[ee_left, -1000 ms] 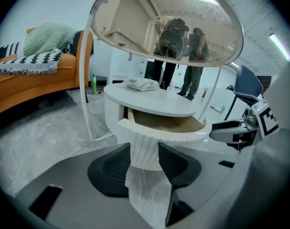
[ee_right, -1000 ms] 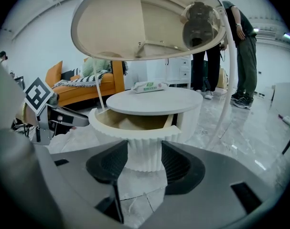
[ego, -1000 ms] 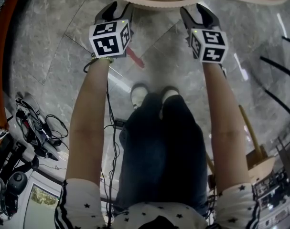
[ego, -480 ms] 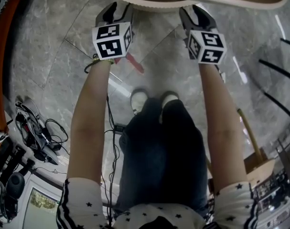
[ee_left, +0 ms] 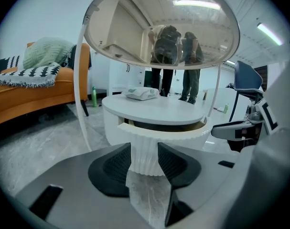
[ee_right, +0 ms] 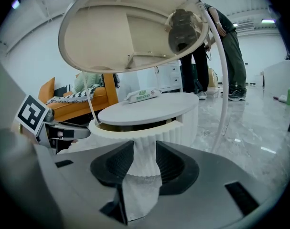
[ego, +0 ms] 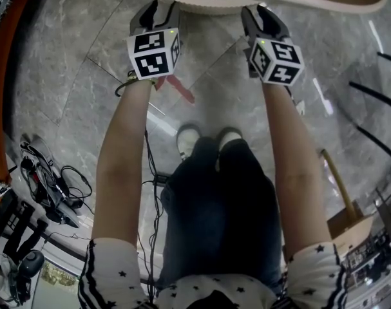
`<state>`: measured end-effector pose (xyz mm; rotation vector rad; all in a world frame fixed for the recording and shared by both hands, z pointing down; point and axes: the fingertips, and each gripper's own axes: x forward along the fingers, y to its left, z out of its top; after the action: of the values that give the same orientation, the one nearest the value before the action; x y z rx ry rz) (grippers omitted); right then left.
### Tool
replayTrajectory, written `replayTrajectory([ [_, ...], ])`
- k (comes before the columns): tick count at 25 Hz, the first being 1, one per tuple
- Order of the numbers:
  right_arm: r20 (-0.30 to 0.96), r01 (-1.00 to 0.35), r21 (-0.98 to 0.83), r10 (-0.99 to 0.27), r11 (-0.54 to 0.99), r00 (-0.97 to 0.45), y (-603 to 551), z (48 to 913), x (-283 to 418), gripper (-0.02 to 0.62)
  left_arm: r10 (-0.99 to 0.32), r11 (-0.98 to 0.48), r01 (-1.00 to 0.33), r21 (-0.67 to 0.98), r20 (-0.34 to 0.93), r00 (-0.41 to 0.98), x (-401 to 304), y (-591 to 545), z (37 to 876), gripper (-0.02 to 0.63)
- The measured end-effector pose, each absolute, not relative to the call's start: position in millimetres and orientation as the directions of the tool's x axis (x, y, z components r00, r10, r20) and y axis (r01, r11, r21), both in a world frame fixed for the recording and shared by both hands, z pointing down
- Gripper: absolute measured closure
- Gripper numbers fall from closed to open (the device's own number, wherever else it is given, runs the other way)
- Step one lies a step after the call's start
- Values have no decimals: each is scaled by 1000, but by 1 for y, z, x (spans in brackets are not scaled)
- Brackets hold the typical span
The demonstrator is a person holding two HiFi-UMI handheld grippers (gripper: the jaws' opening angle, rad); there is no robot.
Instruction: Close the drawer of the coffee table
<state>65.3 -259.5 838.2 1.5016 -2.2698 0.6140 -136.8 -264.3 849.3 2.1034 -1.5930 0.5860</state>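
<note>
1. Head view: grey marble floor (ego: 66,69) underfoot. The left gripper view also shows an orange sofa (ee_left: 35,94) off to the left.
2. White round coffee table (ee_left: 154,109), with its ribbed drawer (ee_left: 159,131) standing out from the near edge.
3. Left gripper (ee_left: 145,151) is partly open and holds nothing; the drawer front shows between its jaws. Right gripper (ee_right: 145,151) is the same, its jaws having just been closing.
4. Tissue pack (ee_left: 141,93) lies near the tabletop's far edge; its green label is too small to read.
</note>
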Motion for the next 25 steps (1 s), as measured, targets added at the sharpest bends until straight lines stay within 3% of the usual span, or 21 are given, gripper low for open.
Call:
replayTrajectory([
  [7, 489, -924, -169, -785, 342, -380, -266, 838, 64, 460, -790, -238, -968, 82, 563, 242, -136, -272, 850, 419],
  [11, 487, -922, -175, -784, 344, -385, -271, 838, 58, 511, -790, -238, -968, 75, 566, 238, -136, -279, 850, 425],
  [25, 479, -923, -160, -790, 350, -383, -282, 833, 55, 521, -785, -231, -971, 64, 577, 225, -131, -291, 849, 454],
])
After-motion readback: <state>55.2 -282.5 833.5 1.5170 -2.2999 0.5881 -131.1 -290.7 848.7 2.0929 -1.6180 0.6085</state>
